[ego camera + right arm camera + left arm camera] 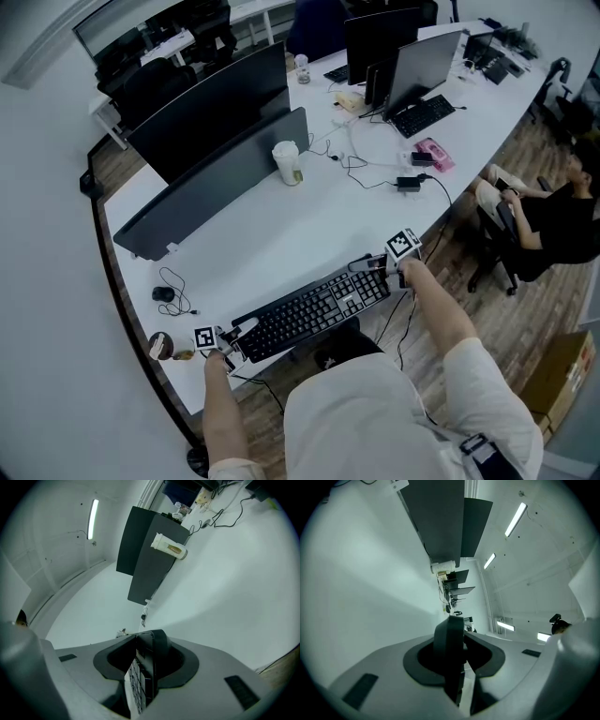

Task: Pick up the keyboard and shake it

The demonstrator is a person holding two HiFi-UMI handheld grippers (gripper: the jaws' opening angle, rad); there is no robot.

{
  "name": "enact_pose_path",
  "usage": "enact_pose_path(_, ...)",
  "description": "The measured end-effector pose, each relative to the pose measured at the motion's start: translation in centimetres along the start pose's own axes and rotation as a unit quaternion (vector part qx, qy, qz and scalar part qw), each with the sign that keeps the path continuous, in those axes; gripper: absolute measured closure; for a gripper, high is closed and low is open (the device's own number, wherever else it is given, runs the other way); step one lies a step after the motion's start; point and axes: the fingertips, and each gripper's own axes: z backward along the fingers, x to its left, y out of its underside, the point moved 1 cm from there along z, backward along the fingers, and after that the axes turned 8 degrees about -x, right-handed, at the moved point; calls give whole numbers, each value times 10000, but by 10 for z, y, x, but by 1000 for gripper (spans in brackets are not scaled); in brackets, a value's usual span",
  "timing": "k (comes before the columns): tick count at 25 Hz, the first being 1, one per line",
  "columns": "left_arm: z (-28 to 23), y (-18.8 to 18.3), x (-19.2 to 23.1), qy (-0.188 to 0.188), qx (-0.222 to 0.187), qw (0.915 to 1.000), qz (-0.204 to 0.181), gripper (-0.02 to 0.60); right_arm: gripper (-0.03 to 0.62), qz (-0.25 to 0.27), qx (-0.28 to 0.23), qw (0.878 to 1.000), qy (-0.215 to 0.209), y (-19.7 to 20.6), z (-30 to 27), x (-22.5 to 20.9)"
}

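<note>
Keyboard of long black plastic lies at the curved white desk's near edge, its ends clamped in my left gripper and right gripper, and I judge hard shaking could slip it from these thin end grips.

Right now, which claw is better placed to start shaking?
Roughly equal: left claw and right claw each clamp one end of the keyboard. Slight edge right, probably: keys sit deep between its jaws.

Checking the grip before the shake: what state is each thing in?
Black keyboard: gripped at both ends, keys facing up.
Left gripper: shut on the keyboard's left end.
Right gripper: shut on its right end.
White paper cup: upright on the white desk.
</note>
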Motion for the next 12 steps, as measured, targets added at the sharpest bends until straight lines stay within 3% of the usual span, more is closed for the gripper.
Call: enact_pose_path(12, -3, 1, -2, -47, -62, 10000, 31, 453, 434, 52, 29, 10000, 59, -5, 3, 0)
